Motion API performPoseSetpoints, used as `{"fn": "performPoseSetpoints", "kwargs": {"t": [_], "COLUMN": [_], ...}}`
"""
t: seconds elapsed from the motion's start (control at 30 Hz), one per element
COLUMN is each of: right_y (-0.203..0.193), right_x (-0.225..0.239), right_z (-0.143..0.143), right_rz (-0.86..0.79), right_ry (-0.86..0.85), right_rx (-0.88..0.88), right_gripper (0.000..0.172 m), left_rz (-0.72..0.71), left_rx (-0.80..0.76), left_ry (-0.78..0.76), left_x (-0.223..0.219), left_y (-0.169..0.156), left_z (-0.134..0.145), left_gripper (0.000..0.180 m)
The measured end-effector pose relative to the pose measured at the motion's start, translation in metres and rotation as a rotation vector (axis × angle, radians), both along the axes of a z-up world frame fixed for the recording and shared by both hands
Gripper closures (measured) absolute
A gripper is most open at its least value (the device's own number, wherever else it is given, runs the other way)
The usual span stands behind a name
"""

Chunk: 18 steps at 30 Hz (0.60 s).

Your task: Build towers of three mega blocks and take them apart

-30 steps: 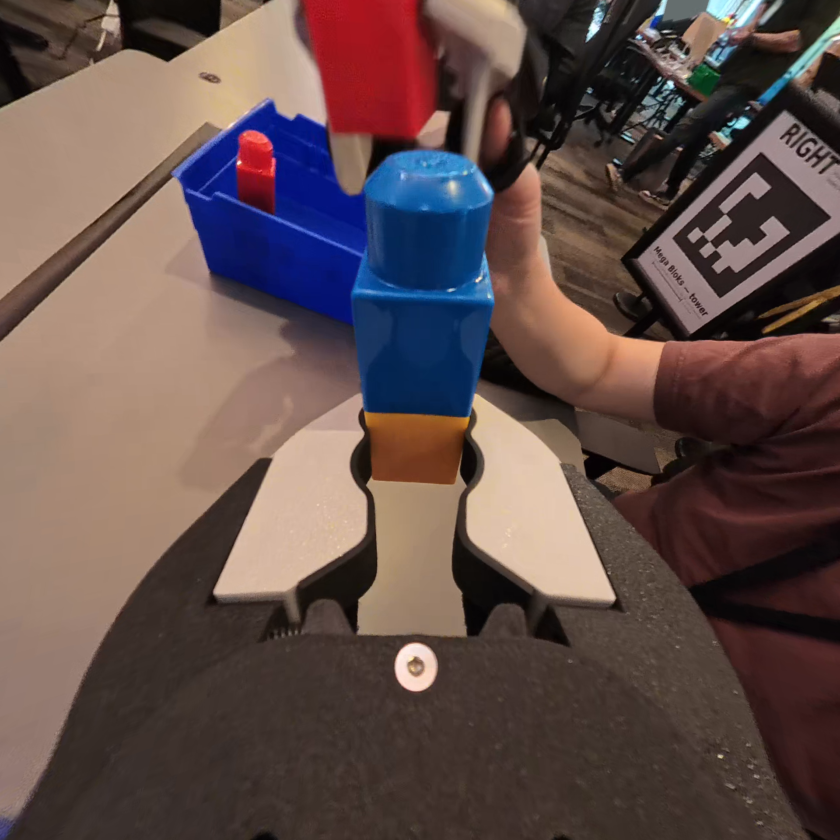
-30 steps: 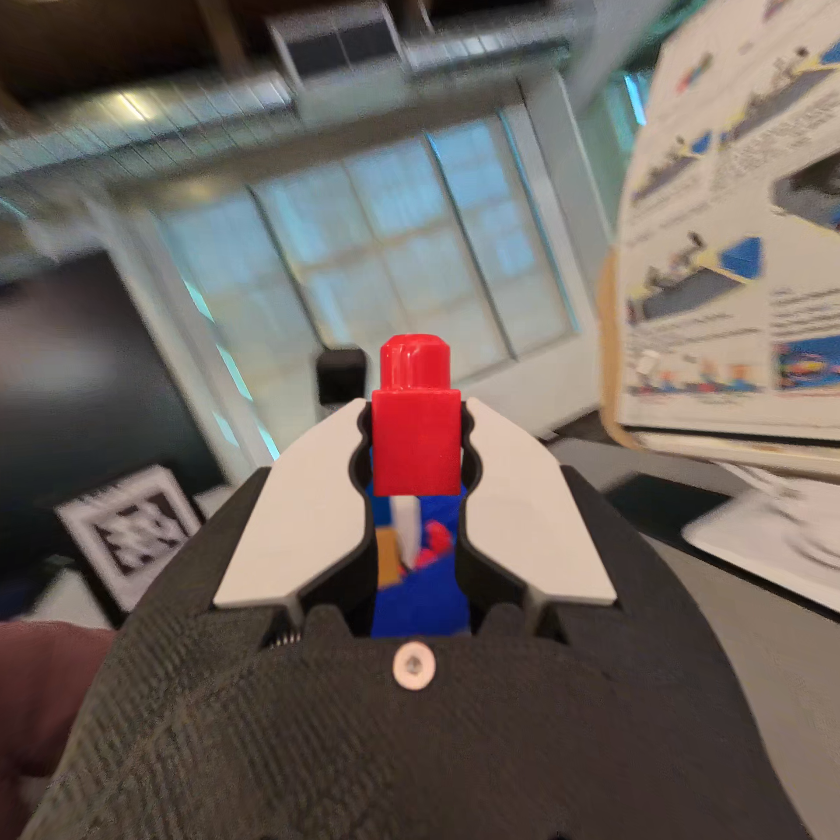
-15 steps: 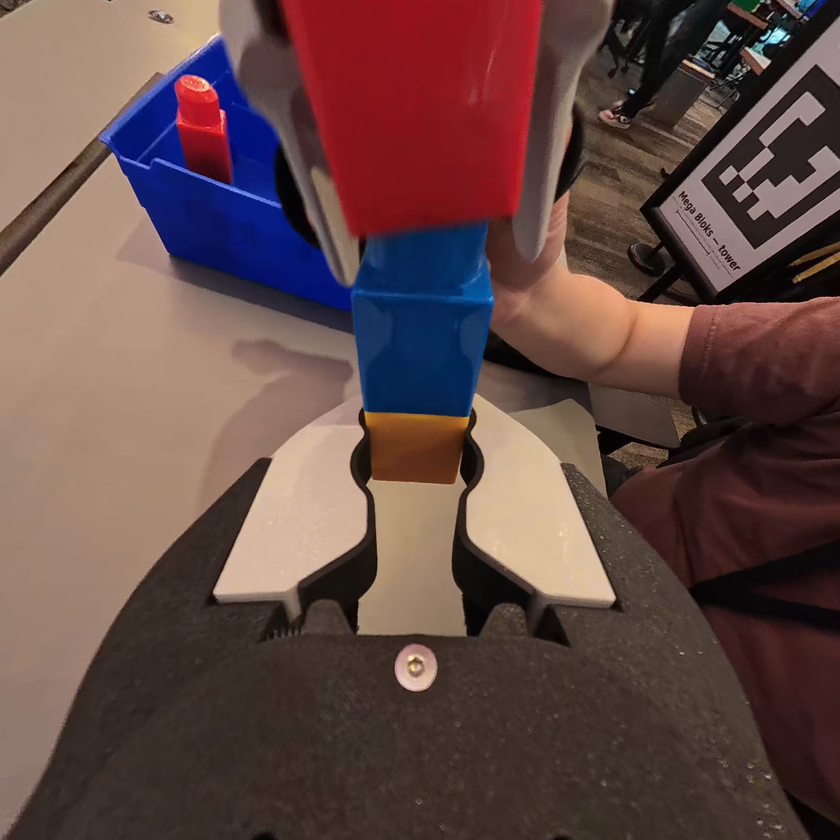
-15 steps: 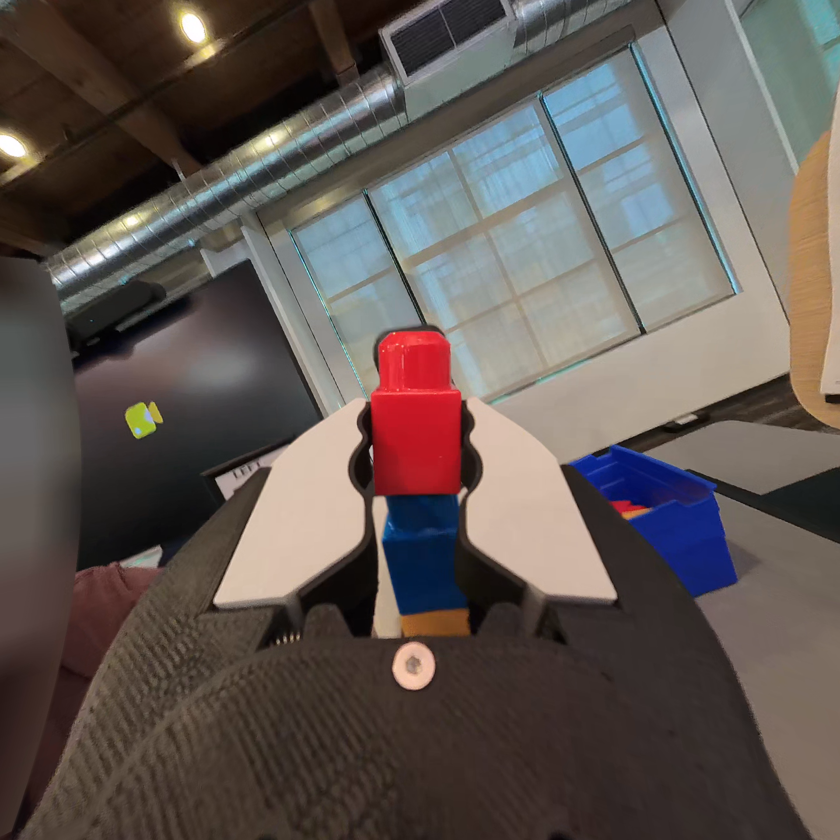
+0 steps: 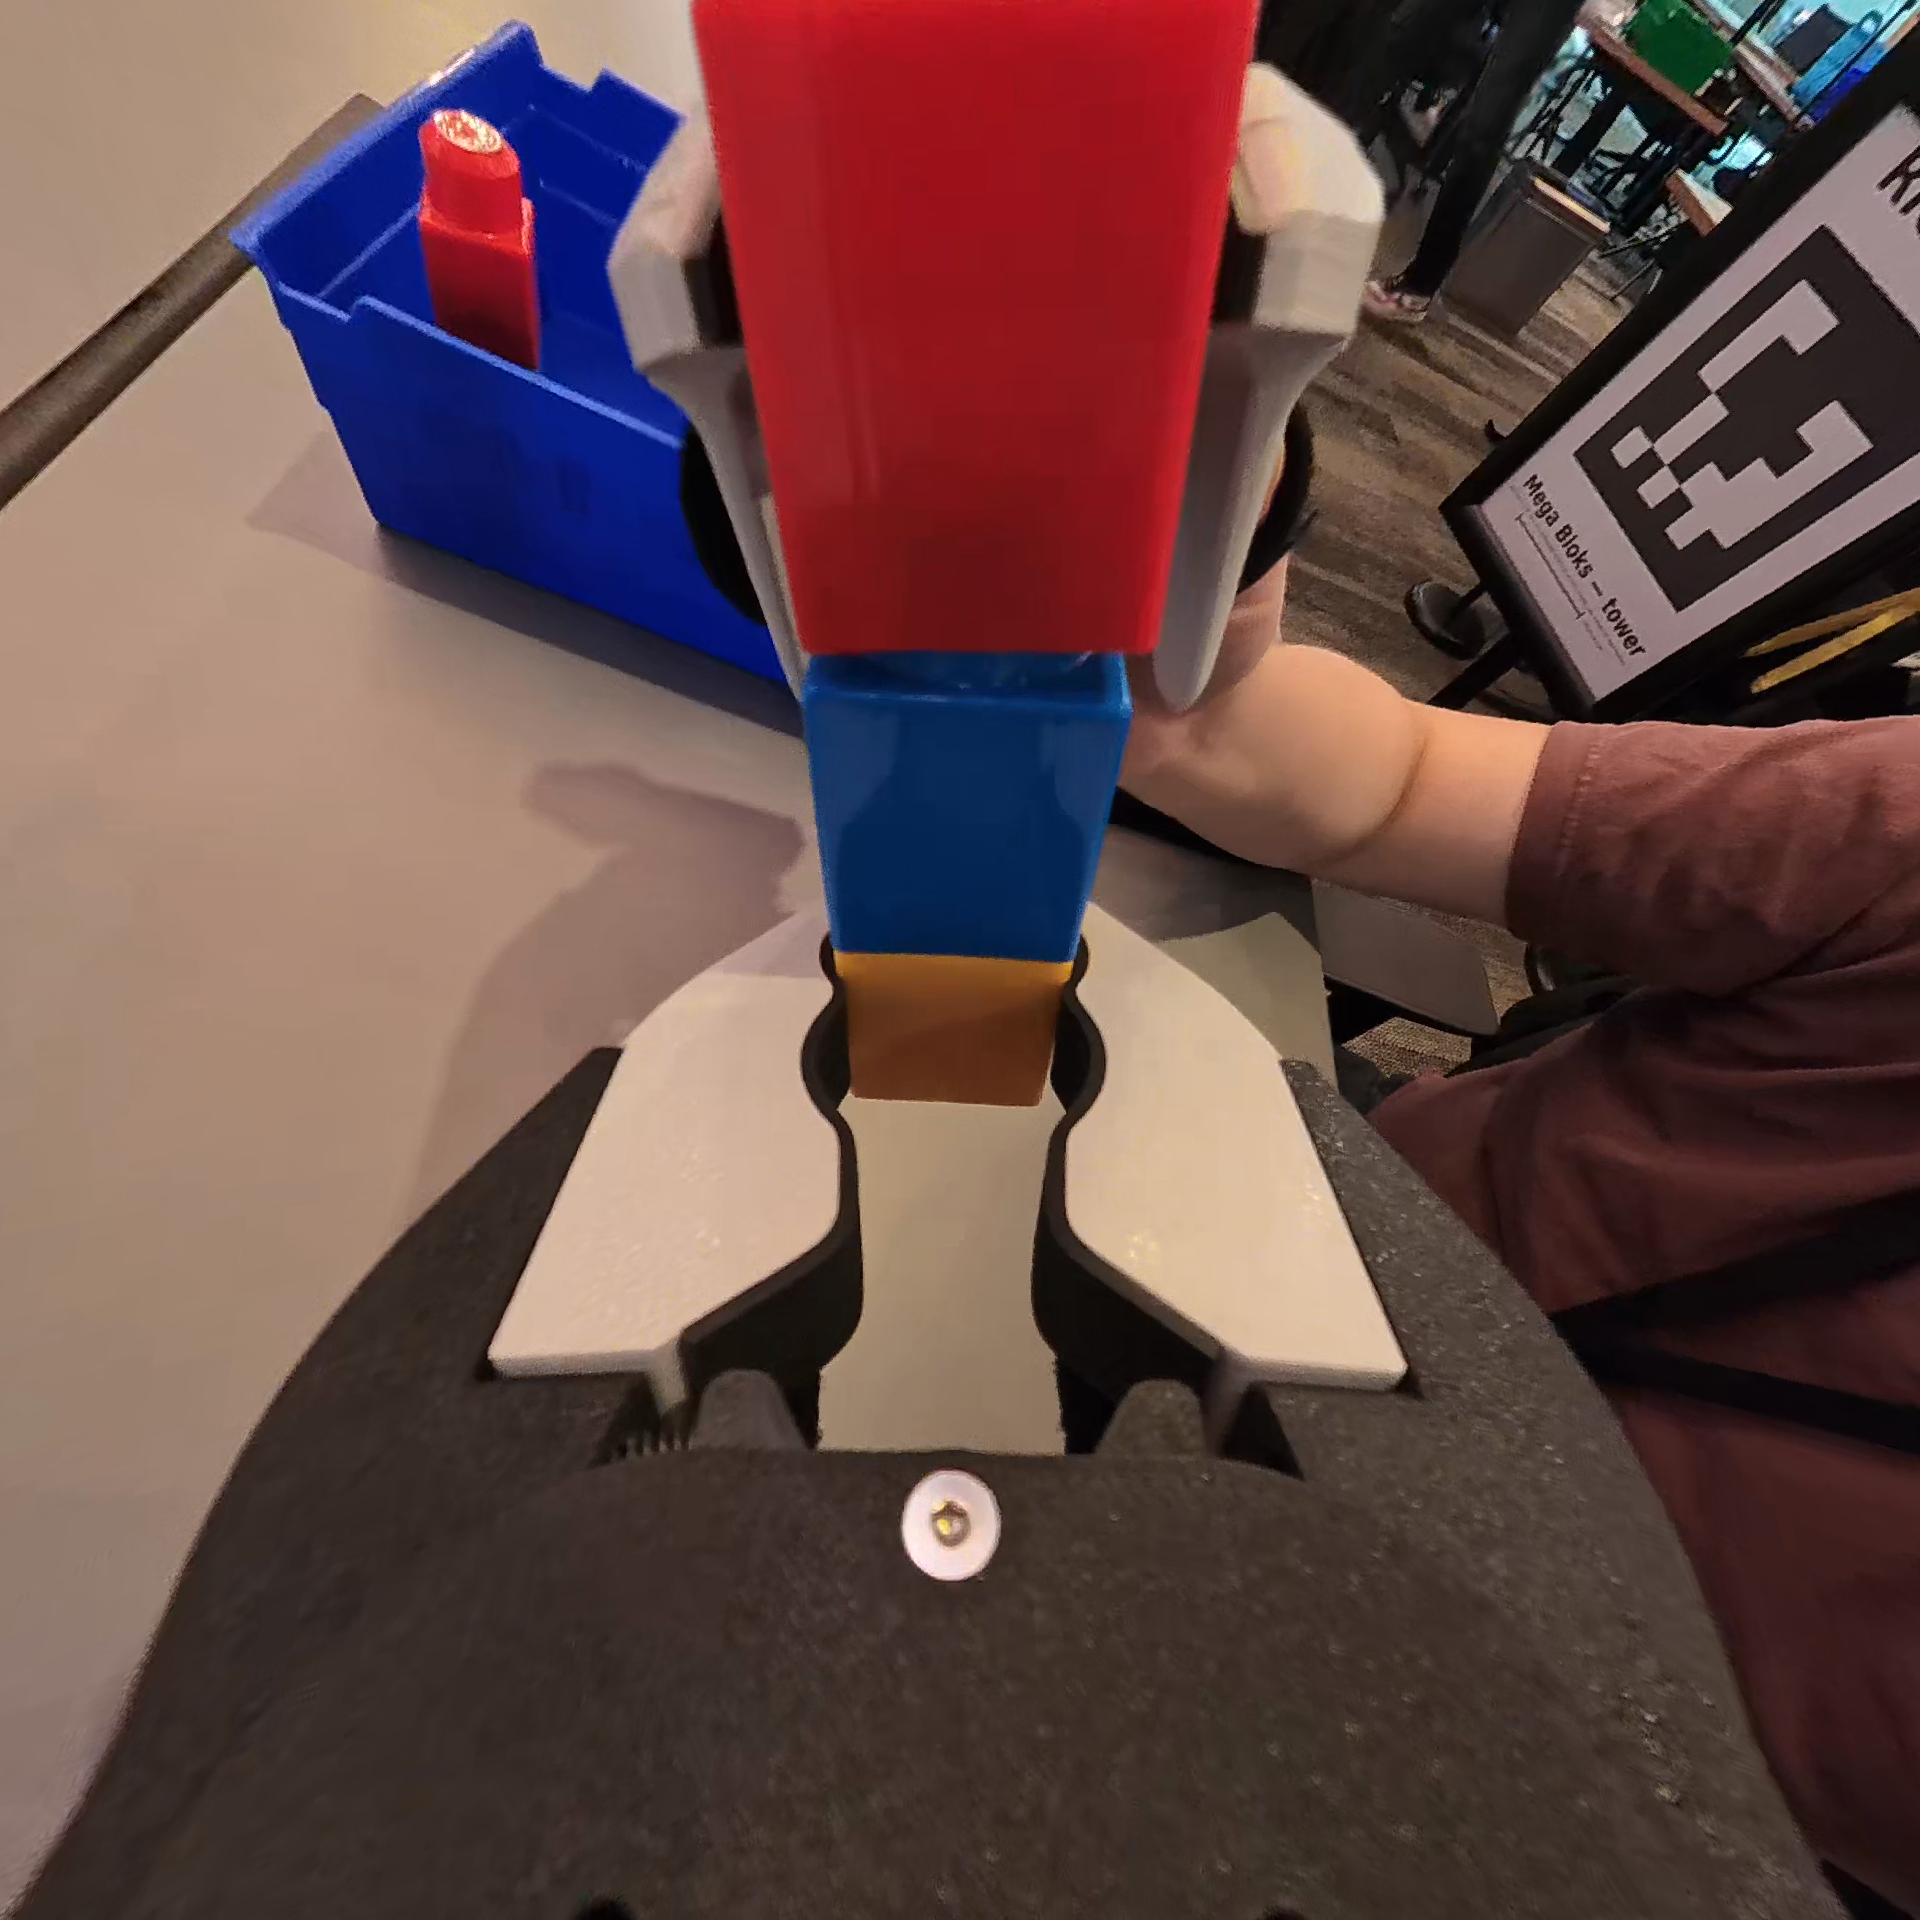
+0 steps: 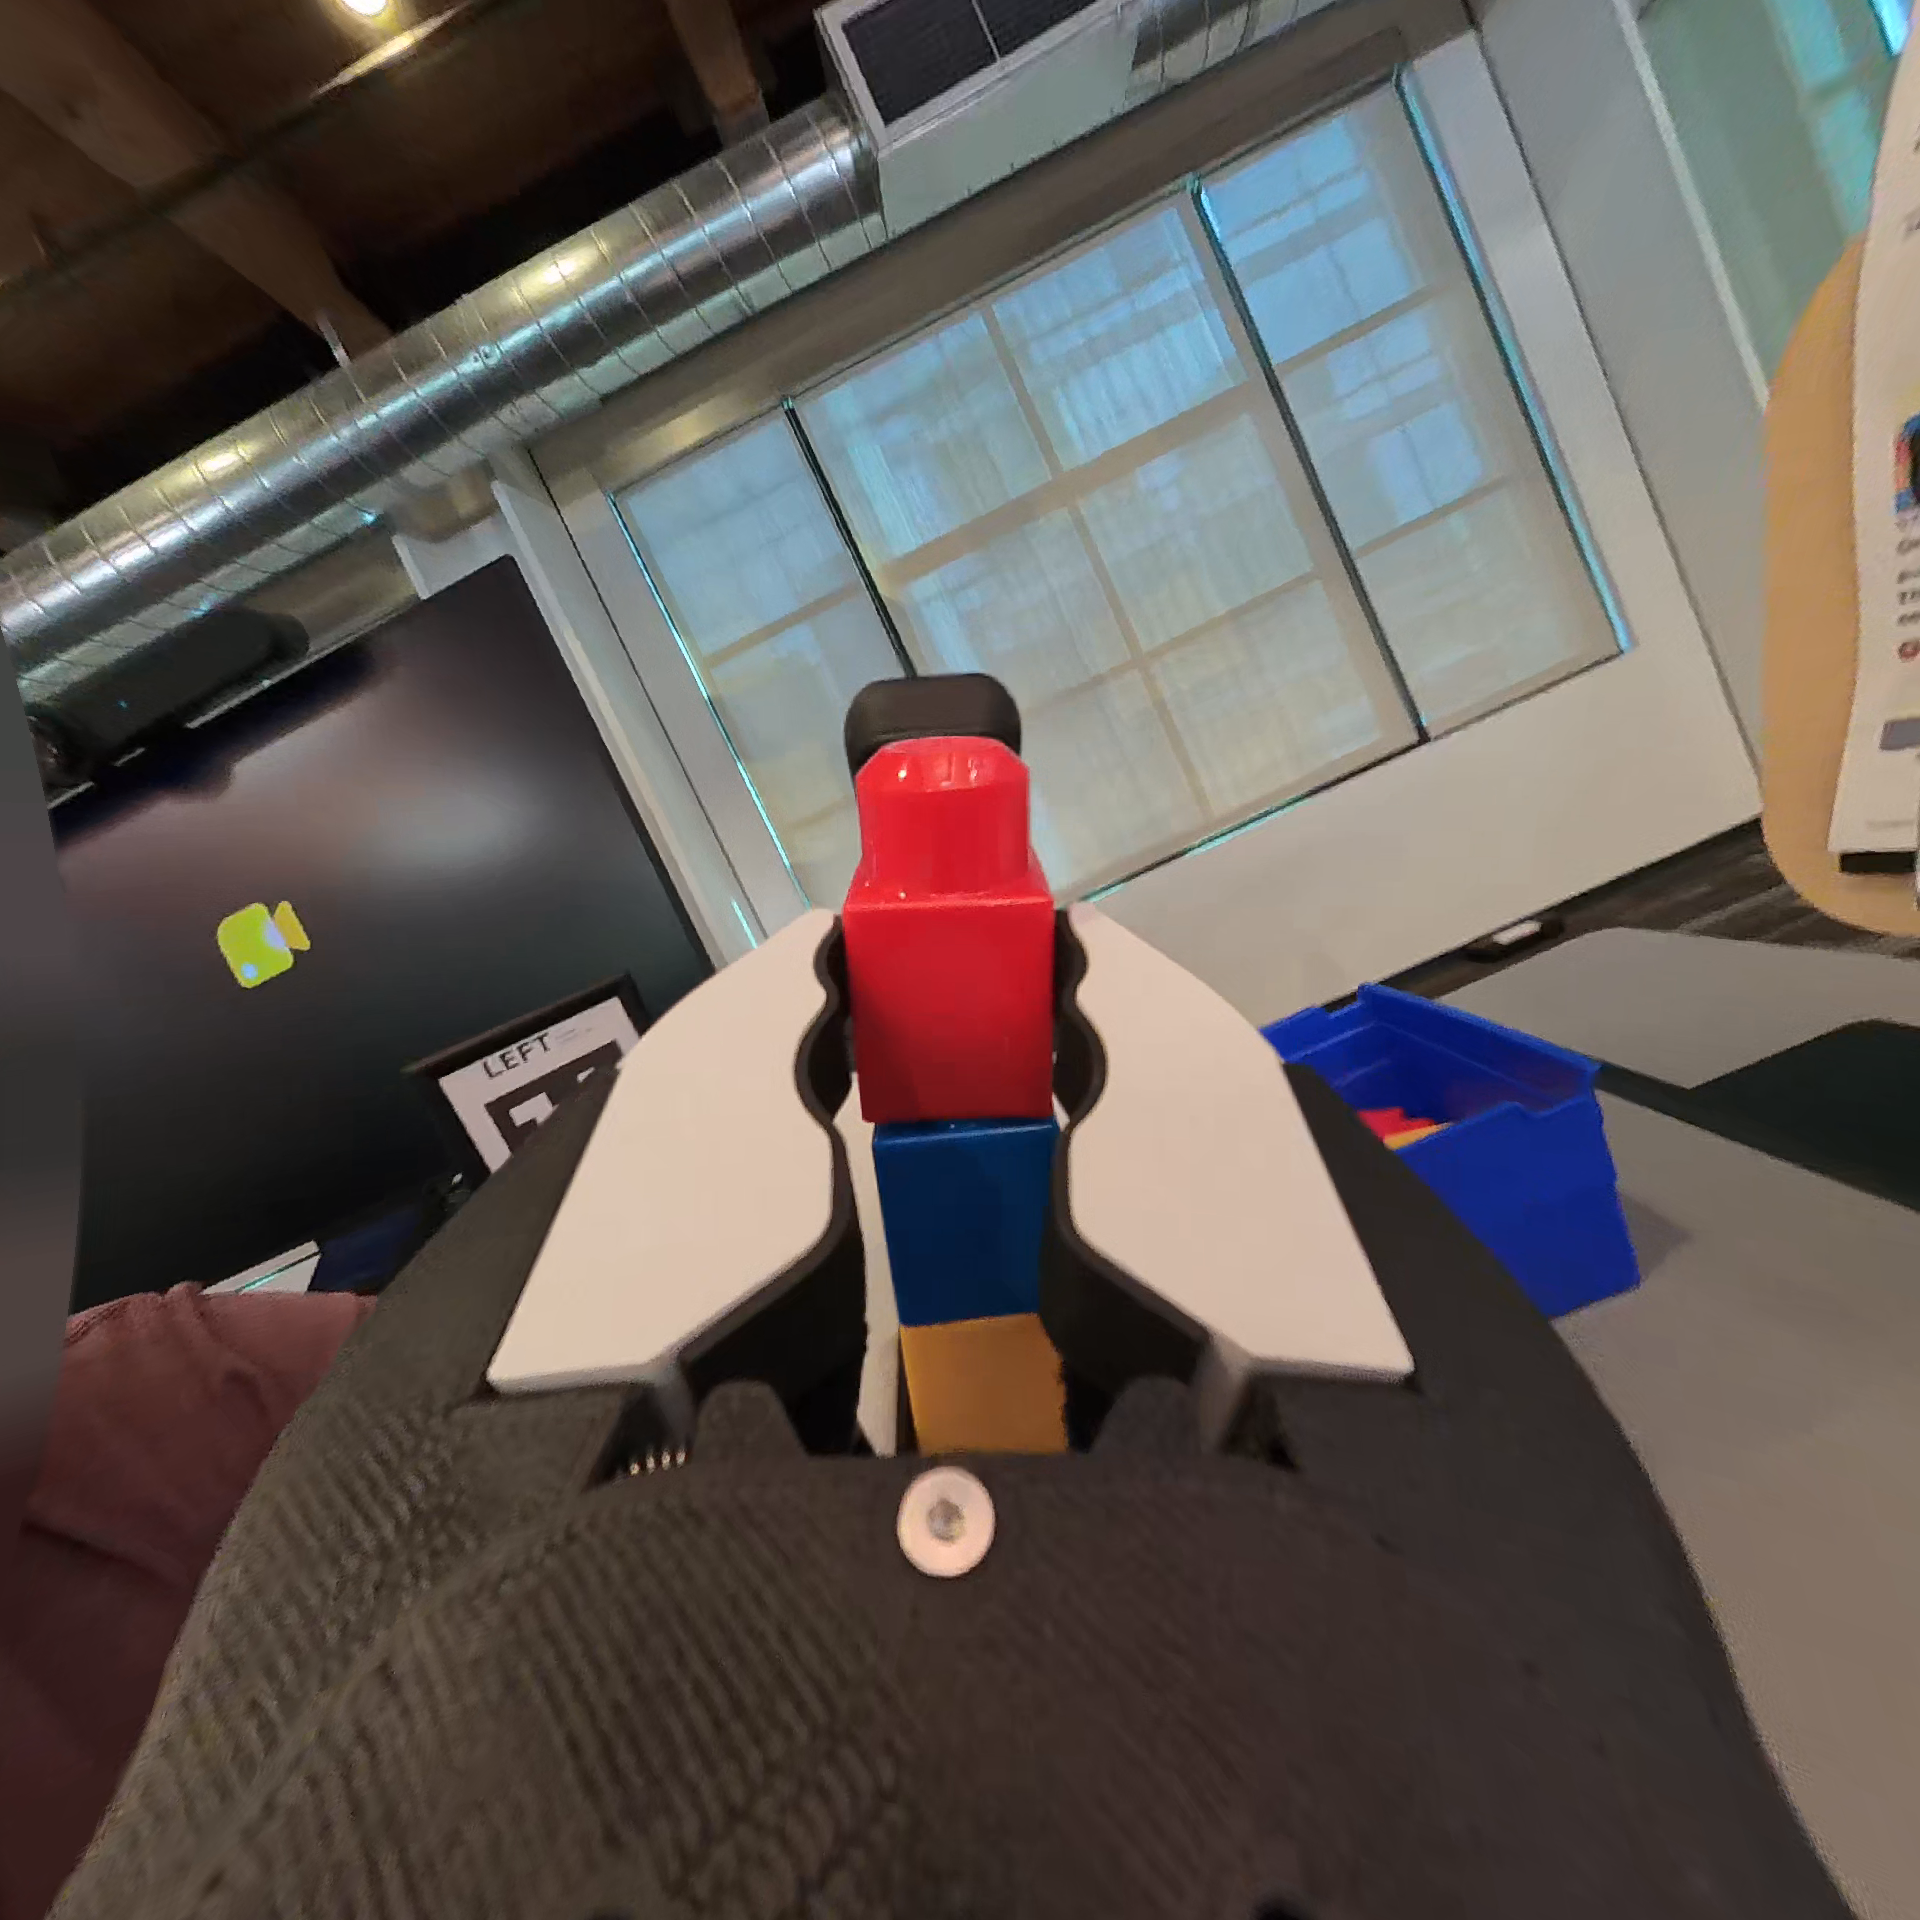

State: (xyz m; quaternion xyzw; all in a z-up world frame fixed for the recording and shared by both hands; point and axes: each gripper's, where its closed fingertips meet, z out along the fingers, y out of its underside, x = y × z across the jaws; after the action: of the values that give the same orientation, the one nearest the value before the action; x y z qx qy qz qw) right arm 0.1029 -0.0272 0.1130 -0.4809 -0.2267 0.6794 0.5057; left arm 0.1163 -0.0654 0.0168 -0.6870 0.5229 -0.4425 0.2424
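While the left hand-held gripper (image 5: 951,1023) pinched the orange block (image 5: 948,1029) at the bottom of the stack, the right hand-held gripper (image 6: 954,1023) pinched the red block (image 6: 951,1013) at the top, pads pressed on both sides of it. The blue block (image 5: 961,810) sat in the middle, joined to the orange one below. In the left wrist view a thin strip of the blue stud showed under the red block's lower edge, so the top piece looked nearly but not fully pressed home; likely the last stacking step of a three-block tower. Holding the base in one gripper and the top in the other made sense: the stack was held off the grey desk (image 5: 260,831), so the bottom needed bracing against the push. The two grippers met roughly at right angles, which kept their fingers apart. A blue bin (image 5: 468,416) stood on the desk behind the tower, well apart from it, with another red block (image 5: 478,239) upright inside, probably stock for the next tower. The person's forearm (image 5: 1320,769) in a maroon sleeve reached in from the right. Next would probably be a firm squeeze together, kept straight so the stud did not jam.
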Motion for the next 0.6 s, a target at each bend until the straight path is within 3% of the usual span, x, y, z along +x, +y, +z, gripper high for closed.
{"fn": "performPoseSetpoints", "kwargs": {"t": [0.33,0.6], "right_y": [-0.019,-0.012], "right_x": [-0.004,-0.006], "right_z": [-0.015,-0.022], "right_rz": [0.122,0.087], "right_ry": [-0.275,-0.308], "right_rx": [0.101,0.062], "right_gripper": [0.134,0.133], "left_rz": [-0.073,-0.027], "left_rx": [0.023,0.008], "left_ry": [0.070,0.113], "left_x": [-0.006,-0.006], "left_y": [-0.013,-0.007], "left_z": [-0.007,-0.013], "left_gripper": [0.145,0.145]}}
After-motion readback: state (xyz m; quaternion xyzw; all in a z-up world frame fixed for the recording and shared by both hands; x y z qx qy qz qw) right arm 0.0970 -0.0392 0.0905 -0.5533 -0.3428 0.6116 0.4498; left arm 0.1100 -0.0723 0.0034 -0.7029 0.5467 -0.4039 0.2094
